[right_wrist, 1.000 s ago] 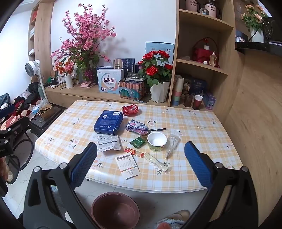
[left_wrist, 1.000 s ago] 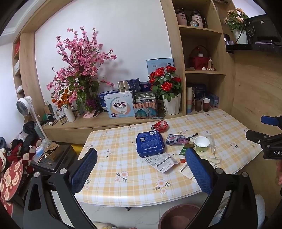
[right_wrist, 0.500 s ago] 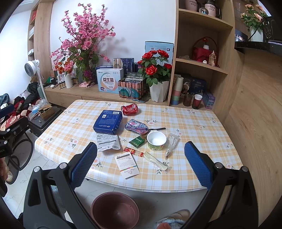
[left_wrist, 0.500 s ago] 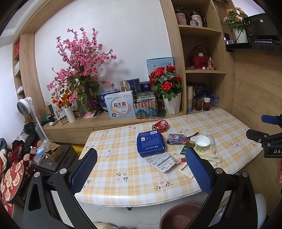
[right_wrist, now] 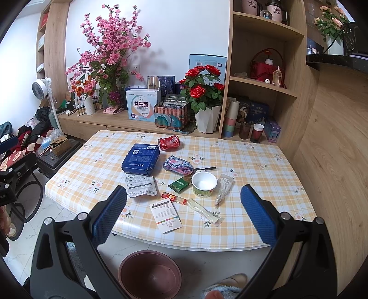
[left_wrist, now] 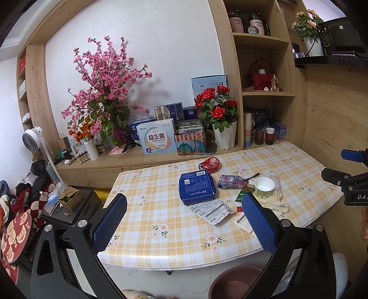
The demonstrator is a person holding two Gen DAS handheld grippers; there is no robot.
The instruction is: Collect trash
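Clearly both the left gripper and right gripper are held wide open and empty above the checked table, where the light, crushable white-and-green paper cup is judged best pinched across its rim.

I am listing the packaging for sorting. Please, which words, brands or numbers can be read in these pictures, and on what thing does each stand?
"益生菌": white supplement box on the sideboard.
"DAS", cut off by the frame edge: body of the right gripper.
"cup": pink mug on the top shelf; the line above it is too blurred to read.
Blue box, white card, white pouch, purple wrapper, green sachet: print too small or blurred.
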